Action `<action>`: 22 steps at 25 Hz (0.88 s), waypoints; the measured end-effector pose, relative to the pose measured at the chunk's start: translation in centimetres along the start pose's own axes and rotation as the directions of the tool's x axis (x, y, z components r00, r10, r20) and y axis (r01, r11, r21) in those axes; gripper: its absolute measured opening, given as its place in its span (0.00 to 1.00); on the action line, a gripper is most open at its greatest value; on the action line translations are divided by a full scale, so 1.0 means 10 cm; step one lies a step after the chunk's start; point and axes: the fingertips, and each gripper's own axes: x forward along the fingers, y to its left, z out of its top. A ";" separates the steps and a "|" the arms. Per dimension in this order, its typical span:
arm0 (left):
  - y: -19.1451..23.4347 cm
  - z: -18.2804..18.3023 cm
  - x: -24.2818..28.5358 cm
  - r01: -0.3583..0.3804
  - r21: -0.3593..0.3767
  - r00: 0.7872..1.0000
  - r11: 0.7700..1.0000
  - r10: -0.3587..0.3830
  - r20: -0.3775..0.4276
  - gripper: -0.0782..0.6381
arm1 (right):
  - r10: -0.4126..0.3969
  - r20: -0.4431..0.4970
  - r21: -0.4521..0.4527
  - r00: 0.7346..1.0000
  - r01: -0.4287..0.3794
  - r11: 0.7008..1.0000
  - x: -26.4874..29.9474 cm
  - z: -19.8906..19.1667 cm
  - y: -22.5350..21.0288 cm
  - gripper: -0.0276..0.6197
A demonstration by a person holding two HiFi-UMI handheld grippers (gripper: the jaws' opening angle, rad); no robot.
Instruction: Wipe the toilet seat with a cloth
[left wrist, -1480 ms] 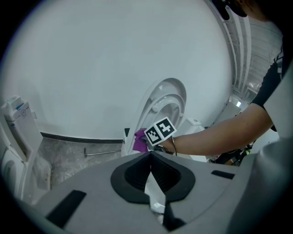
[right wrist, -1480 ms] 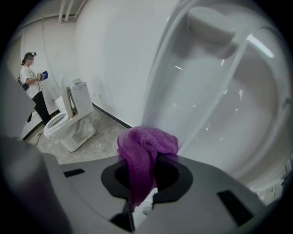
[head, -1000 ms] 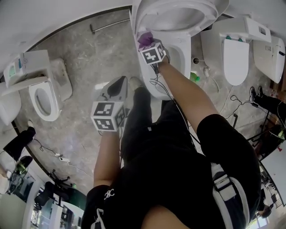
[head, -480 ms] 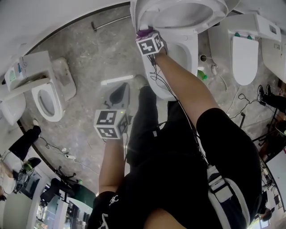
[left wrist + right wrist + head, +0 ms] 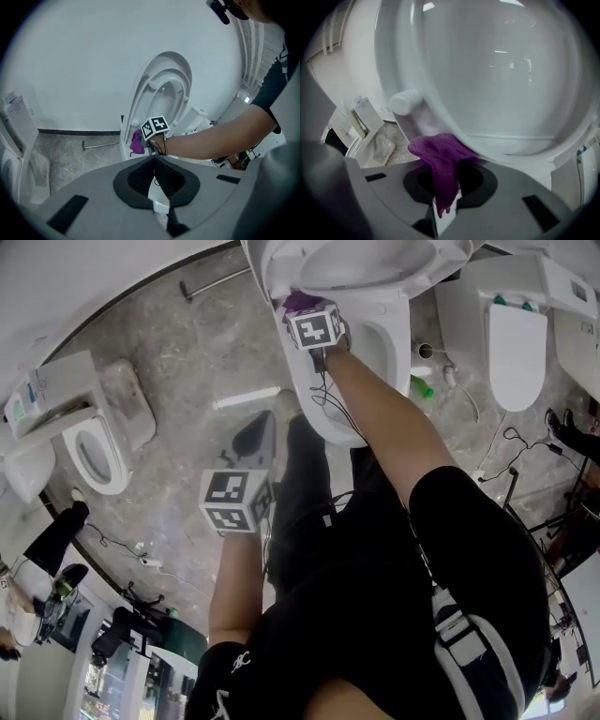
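**Writing and labels.** No brand or legible wording is found. Black-and-white square markers are carried on the cube of each hand-held gripper. A small blue-green label is seen on the white neighbouring toilet [image 5: 56, 399] at the left, its print too small to read.

**Task items.** The purple knitted cloth [image 5: 440, 159] is pinched between the jaws of the right hand-held gripper [image 5: 445, 206], one end hanging down below the pads. Its bunched upper fold is held up at the edge of the raised white glossy plastic toilet seat [image 5: 487, 70], beside a white cylindrical stub [image 5: 405, 101]. Whether it presses on the seat is not clear.

**Left hand-held gripper** [image 5: 154, 180]. Its jaws are pressed together with nothing between them. It is held well apart from the toilet, above the grey speckled stone floor [image 5: 178, 362].

**View differences.** Only the left gripper view shows the seat and lid as two nested upright ovals, with the cloth at their lower left. Only the head view shows a second white toilet [image 5: 511, 334] at the right, a green bottle [image 5: 422, 385] and cables on the floor. A thin metal bar [image 5: 220, 282] is seen lying by the wall.

**Hidden or cut off.** In the head view the seat is cropped by the top edge, and the right jaws are covered by their cube. Much of the lower frame is filled by the person's black clothing [image 5: 375, 615].
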 end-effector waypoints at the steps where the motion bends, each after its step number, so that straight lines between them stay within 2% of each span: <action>1: -0.05 0.01 0.04 0.003 0.005 1.000 1.000 -0.003 -0.004 0.10 | -0.001 -0.005 0.005 1.000 0.001 1.000 -0.01 -0.04 -0.08 0.13; 7: -0.35 0.06 0.25 0.008 0.015 1.000 1.000 -0.007 -0.021 0.10 | -0.003 -0.039 0.019 0.999 0.004 1.000 -0.13 -0.21 -0.54 0.13; 14: -0.69 0.18 0.52 0.002 0.025 1.000 1.000 -0.002 -0.021 0.10 | -0.093 -0.084 0.072 0.992 0.099 0.993 -0.24 -0.46 -1.46 0.13; 22: -1.12 0.36 0.79 0.021 0.048 0.999 0.999 -0.019 -0.028 0.10 | -0.155 -0.058 0.094 0.986 0.160 0.983 -0.53 -0.42 -2.35 0.13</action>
